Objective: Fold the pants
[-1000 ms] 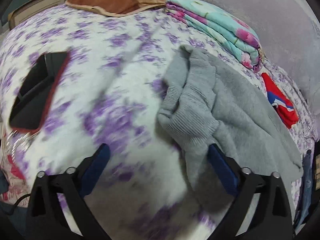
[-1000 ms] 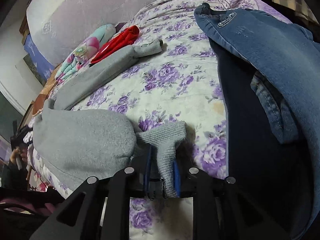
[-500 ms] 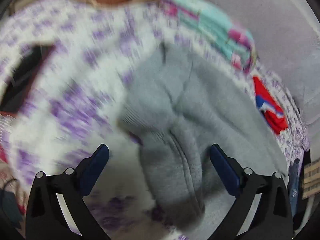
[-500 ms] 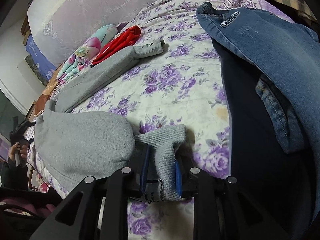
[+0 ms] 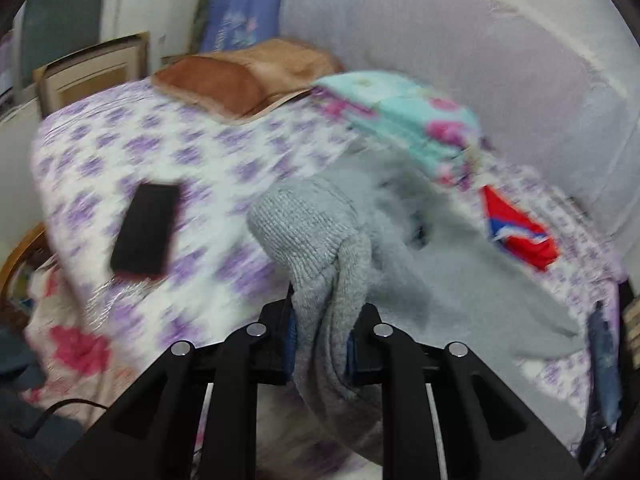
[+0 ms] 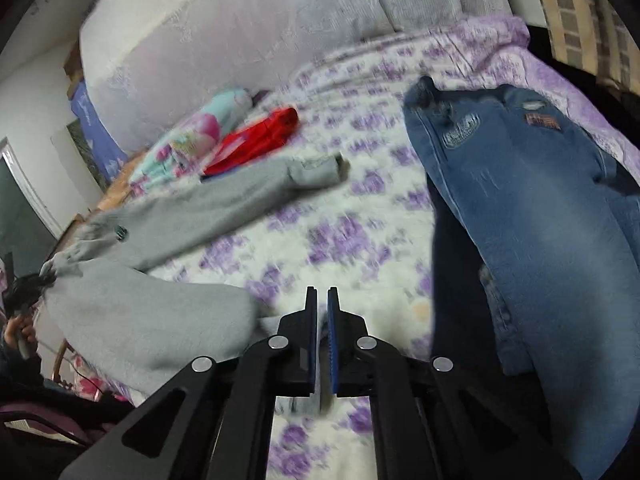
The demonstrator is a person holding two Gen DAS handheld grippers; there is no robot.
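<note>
The left gripper (image 5: 320,332) clamps the grey sweatpants (image 5: 320,240) waistband; the right gripper (image 6: 322,320) looks closed, seemingly empty. Next: regrasp the cuff beside the jeans (image 6: 540,208).

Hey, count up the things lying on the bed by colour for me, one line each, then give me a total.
Grey: 1, the pants
Blue: 1, the jeans
Red: 1, the folded garment
Teal and pink: 1, the folded blanket
Brown: 1, the pillow
Black: 1, the flat dark object
Total: 6
</note>
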